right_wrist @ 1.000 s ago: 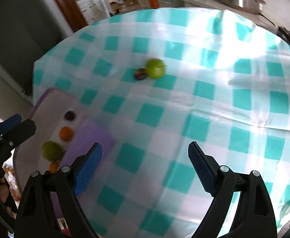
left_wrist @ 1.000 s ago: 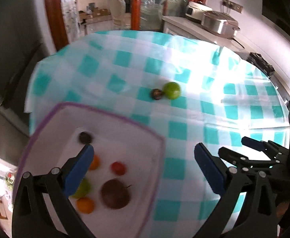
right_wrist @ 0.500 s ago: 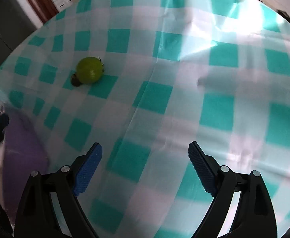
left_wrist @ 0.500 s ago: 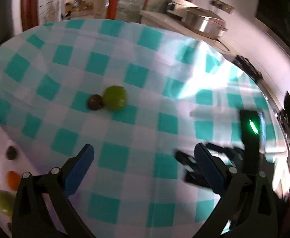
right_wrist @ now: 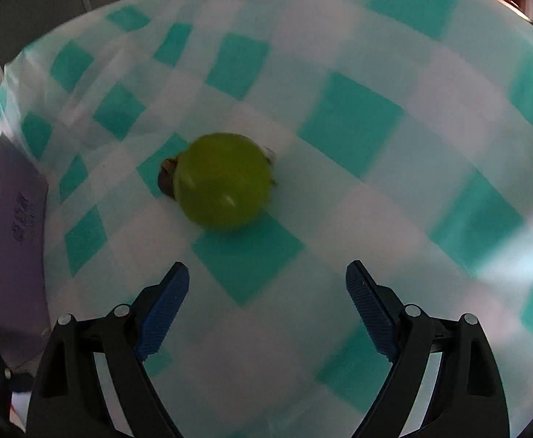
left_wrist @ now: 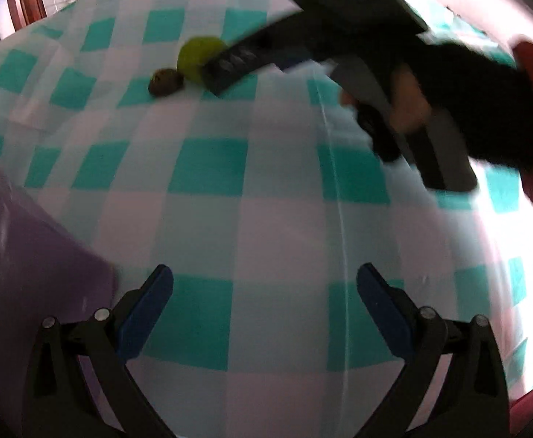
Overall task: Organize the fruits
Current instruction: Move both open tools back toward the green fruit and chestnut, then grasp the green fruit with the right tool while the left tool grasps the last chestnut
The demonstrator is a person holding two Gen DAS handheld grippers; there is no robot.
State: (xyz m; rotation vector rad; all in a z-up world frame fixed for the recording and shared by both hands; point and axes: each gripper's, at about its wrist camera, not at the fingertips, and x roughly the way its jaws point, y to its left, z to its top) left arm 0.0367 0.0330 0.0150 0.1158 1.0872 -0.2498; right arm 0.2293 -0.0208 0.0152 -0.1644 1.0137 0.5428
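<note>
Green fruit [right_wrist: 222,180] is lying against a small brown fruit [left_wrist: 165,81] while both the right gripper [right_wrist: 266,288] and the left gripper [left_wrist: 264,292] are hovering with jaws apart, empty.

Both views motion-smeared; checks on the cloth [left_wrist: 208,168] soft-edged, worst toward the rims. Strong fisheye bowing, dark vignette in the corners. Daylight from the far right: blown-out glare at the right edge of the left view. Green fruit [right_wrist: 222,180] carries a small highlight and a soft near-side shadow. Purple tray [right_wrist: 7,226] dim.
</note>
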